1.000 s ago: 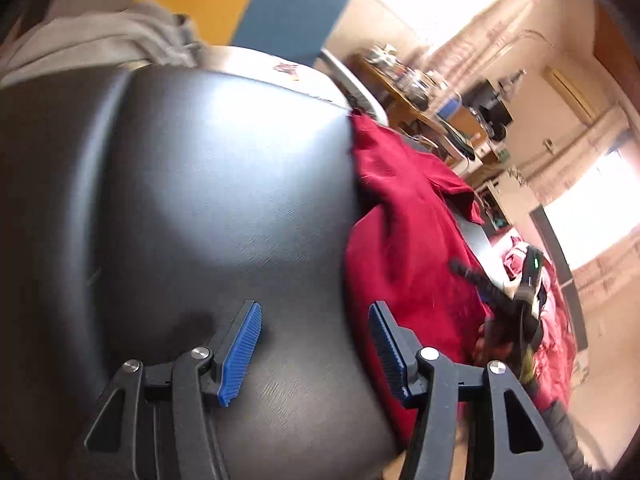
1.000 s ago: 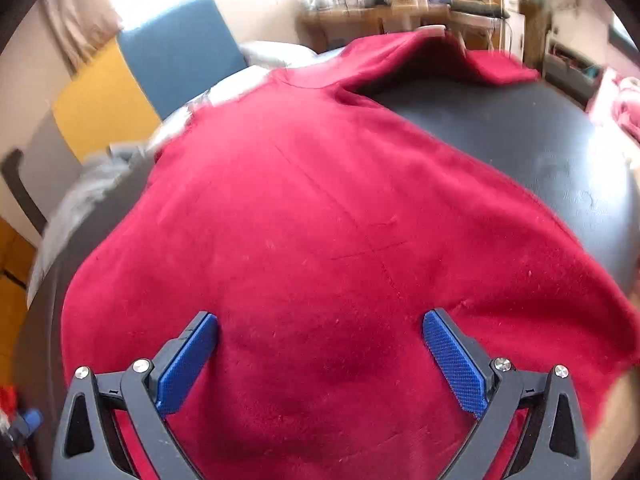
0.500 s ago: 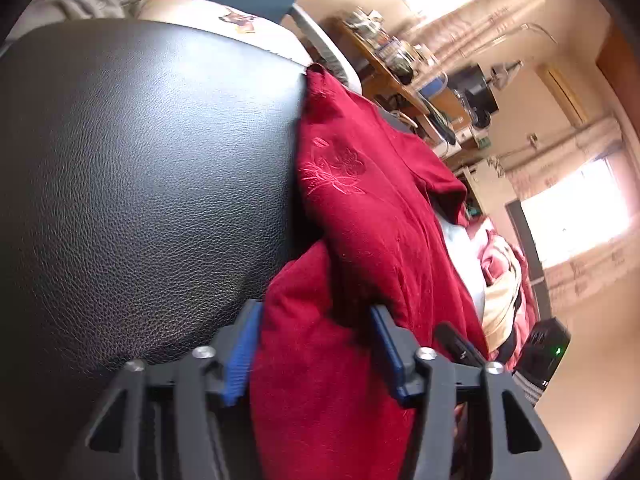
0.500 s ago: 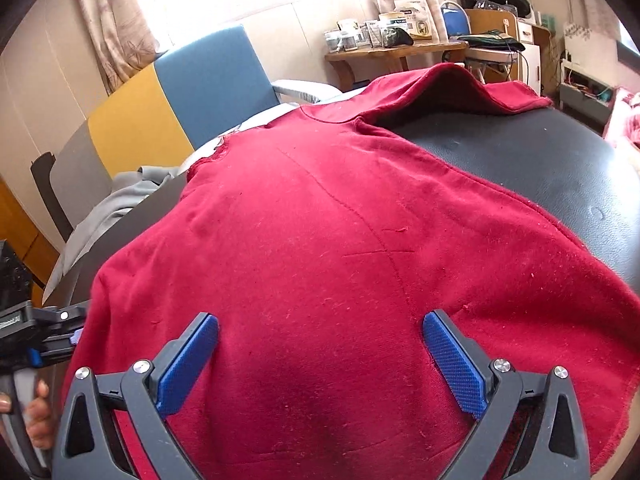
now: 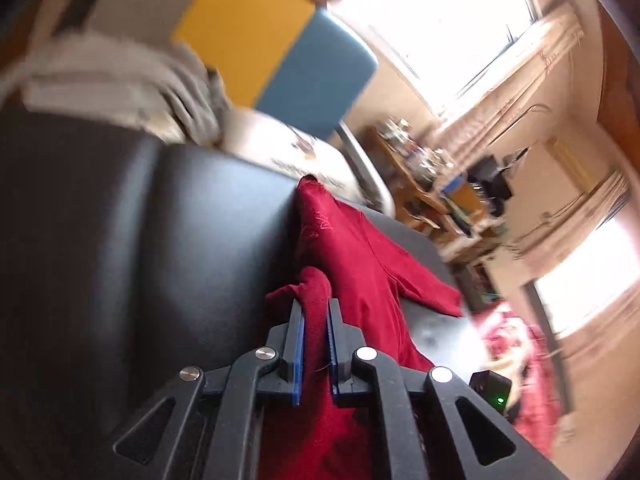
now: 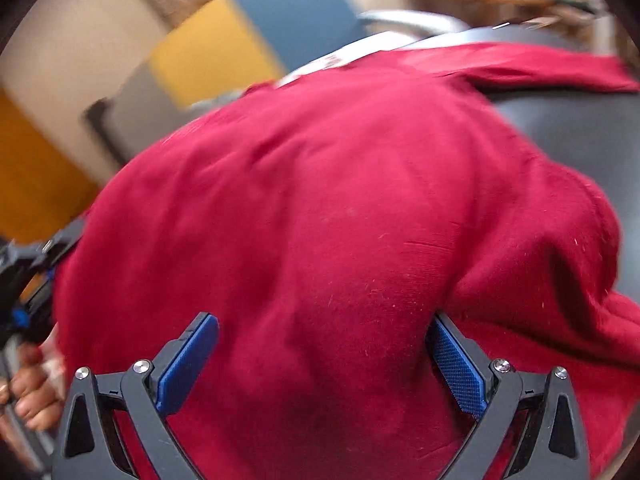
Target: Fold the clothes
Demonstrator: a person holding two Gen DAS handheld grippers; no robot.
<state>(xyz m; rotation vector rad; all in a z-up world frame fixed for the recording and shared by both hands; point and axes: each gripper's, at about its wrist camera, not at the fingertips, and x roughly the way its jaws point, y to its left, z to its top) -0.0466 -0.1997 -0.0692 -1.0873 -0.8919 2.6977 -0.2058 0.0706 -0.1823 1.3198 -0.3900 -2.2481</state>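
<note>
A dark red garment (image 5: 372, 264) lies on a black leather surface (image 5: 140, 240). My left gripper (image 5: 316, 312) is shut on a bunched edge of the red garment, with cloth pinched between its blue pads. In the right wrist view the same garment (image 6: 340, 208) fills the frame and bulges up between the fingers. My right gripper (image 6: 320, 340) is open, its blue pads (image 6: 456, 364) wide apart with the cloth between them. The left gripper also shows in the right wrist view (image 6: 28, 272), at the garment's left edge.
A grey cloth pile (image 5: 120, 80) lies beyond the black surface. A yellow and blue chair back (image 5: 280, 52) stands behind it. A cluttered wooden desk (image 5: 420, 176) is at the back. Pink and red clothes (image 5: 508, 340) lie to the right, beside a black device (image 5: 490, 394).
My left gripper has closed on the garment's edge and pulled it up. The right gripper stays open; the cloth has bunched up between its fingers and the view has tilted.
</note>
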